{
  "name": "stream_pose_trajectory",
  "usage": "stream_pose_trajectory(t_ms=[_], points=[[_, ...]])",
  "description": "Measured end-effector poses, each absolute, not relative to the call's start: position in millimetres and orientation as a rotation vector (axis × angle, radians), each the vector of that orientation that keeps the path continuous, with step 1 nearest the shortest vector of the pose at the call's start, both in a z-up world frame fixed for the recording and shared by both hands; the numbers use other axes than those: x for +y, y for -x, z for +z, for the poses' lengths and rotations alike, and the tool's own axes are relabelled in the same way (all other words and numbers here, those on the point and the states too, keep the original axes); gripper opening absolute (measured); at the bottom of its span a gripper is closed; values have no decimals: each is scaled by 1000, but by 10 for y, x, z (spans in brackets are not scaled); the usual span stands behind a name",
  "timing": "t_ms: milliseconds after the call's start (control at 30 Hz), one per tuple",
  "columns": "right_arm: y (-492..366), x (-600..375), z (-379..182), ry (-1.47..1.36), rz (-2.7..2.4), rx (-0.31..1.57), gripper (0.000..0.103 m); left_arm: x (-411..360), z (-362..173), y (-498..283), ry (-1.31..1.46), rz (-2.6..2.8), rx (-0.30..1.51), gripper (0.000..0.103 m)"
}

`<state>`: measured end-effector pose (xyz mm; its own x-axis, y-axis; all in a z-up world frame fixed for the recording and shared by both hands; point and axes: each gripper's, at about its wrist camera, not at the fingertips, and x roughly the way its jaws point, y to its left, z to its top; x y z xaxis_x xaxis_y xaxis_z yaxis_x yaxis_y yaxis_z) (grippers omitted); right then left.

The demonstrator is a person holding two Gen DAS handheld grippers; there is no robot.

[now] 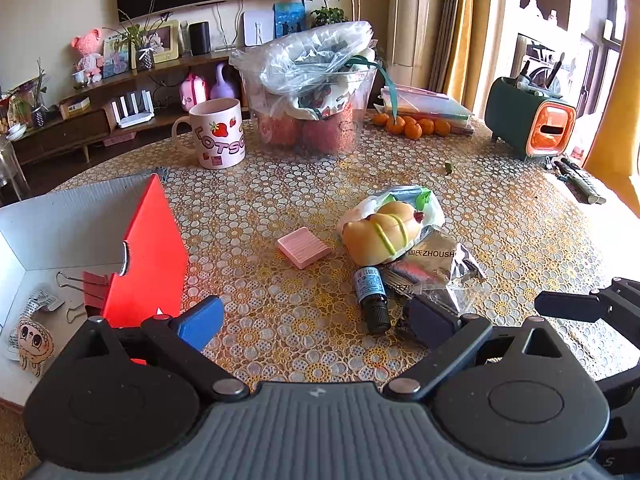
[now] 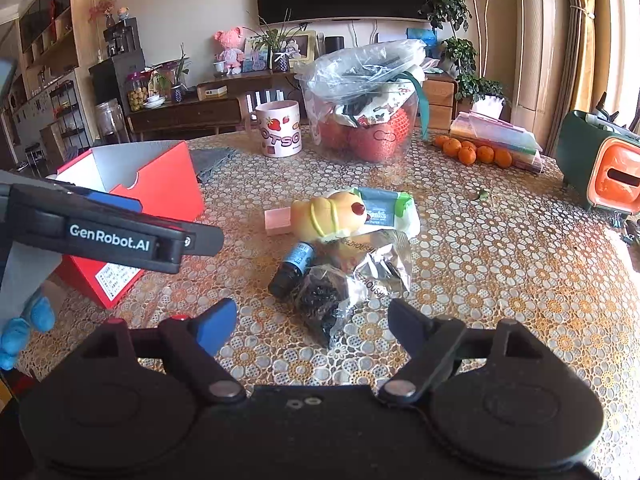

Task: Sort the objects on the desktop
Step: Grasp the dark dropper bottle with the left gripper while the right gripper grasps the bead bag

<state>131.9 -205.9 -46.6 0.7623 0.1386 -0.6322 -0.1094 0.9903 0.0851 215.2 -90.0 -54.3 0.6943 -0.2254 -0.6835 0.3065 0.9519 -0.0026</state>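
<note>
Red box: red cardboard box (image 1: 148, 256) is standing open at the table's left edge, serving, it seems, as the sorting bin; binder clips (image 1: 86, 286) and a cartoon sticker (image 1: 34, 344) are already lying inside it.
Pile: a dark dropper bottle (image 1: 371, 296), a yellow squishy toy (image 1: 380, 232), a pink ridged block (image 1: 303, 247), a silver foil packet (image 1: 436, 268) and a clear bag of black bits (image 2: 324, 304) are lying clustered mid-table, still unsorted.
Left claw: left claw (image 1: 316, 320) is hovering beside the box with jaws spread wide, holding nothing; the bottle is lying just ahead of its right finger.
Right claw: right claw (image 2: 312, 320) is gaping open and empty, with the bag of black bits sitting between its fingertips, likely the next pick.
Obstacles: bottle, toy and foil packet are touching or overlapping, so lifting one is risking dragging its neighbours.
Surroundings: a strawberry mug (image 1: 218, 134), a plastic tub of fruit (image 1: 308, 112), tangerines (image 1: 412, 126) and a green-and-orange holder (image 1: 532, 120) are crowding the lace-patterned table (image 1: 500, 220), well apart from the pile.
</note>
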Motion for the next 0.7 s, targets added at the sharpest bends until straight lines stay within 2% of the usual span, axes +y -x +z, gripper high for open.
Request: stream_pose_trajectory(t_ms=[267,700], points=[[-1501,-2120,-689,-42,129,733,74,-1068,-803,-2461,-122,-306,798,100],[-1714,-2136,-908,-27,138,763,70,-1218,-1123,-2785,-124,-305,861,100]])
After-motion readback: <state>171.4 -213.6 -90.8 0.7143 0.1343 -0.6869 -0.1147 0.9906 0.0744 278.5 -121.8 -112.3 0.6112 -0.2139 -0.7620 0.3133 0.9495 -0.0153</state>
